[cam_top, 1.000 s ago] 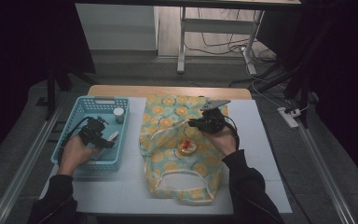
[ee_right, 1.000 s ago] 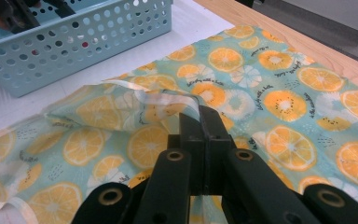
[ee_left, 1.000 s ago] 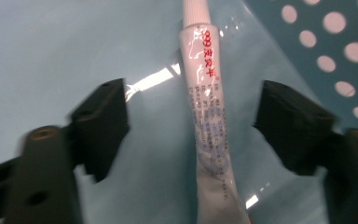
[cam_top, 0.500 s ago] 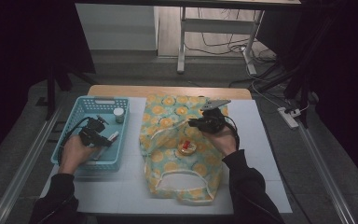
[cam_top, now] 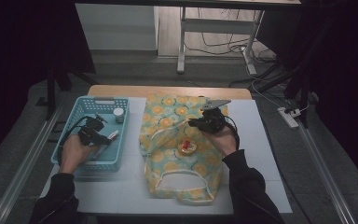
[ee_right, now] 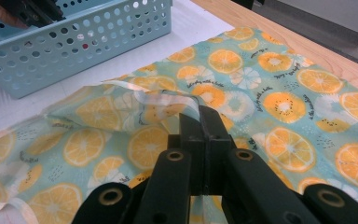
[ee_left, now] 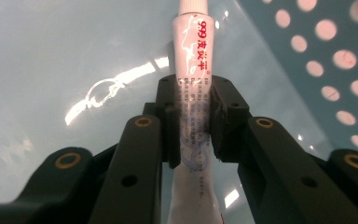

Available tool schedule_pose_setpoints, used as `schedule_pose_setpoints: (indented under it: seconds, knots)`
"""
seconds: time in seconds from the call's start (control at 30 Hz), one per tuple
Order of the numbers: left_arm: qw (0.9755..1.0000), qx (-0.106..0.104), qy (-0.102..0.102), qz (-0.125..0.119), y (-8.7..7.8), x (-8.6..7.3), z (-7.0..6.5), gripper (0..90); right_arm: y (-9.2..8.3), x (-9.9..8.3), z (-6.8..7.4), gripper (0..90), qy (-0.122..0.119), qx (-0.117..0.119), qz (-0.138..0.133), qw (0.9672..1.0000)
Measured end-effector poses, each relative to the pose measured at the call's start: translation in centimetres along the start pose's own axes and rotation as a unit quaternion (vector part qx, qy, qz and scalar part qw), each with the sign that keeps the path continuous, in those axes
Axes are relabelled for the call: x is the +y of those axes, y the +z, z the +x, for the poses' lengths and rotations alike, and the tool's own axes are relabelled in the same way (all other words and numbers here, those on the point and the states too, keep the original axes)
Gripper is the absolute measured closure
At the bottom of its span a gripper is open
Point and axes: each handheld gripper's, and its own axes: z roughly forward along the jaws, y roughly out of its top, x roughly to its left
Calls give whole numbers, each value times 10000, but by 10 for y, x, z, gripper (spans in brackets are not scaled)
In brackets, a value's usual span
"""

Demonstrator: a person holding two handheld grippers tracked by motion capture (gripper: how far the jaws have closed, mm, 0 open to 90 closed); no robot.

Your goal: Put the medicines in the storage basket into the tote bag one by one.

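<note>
The left gripper [ee_left: 193, 116] had just been closing, and its two black jaws pinched a white tube [ee_left: 192, 88] with red print across its middle. The tube ran straight up along the pale blue basket [ee_left: 307, 70] floor, its cap apparently cut off at the top edge.

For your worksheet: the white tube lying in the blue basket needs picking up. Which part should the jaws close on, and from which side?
Grip the tube across its flat printed middle, coming down from above. It lies flat on the basket floor, so only its two long edges are reachable. The left gripper has just closed there.
</note>
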Motion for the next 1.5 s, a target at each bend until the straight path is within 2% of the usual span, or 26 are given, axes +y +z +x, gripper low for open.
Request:
schedule_pose_setpoints:
  seconds: [0.17, 0.3, 0.43, 0.83, 1.13, 1.3, 1.5]
  knots:
    - [9998, -9, -142, -125, -3, 1, 0, 754, 0, 0, 0, 900, 3, 15, -7, 10000]
    - [9995, 76, -35, -294, -7, 0, 0, 753, 0, 0, 0, 900, 3, 10, -3, 10000]
    - [9989, 53, -47, -460, -12, 0, 1, 753, 0, 0, 0, 900, 11, 9, -5, 10000]
    - [9950, 4, -162, -989, -31, 2, 0, 754, 0, 0, -1, 900, 47, 25, -40, 10000]
    - [9920, -109, -4, -1260, -47, 2, -9, 754, 0, 0, -1, 900, 41, 6, -46, 10000]
    - [9905, -189, 103, -1355, -54, 5, -19, 754, 0, 0, 0, 900, 34, 9, -59, 10000]
    - [9893, -387, 250, -1386, -59, 11, -33, 754, -1, 1, 1, 900, 8, 10, -90, 10000]
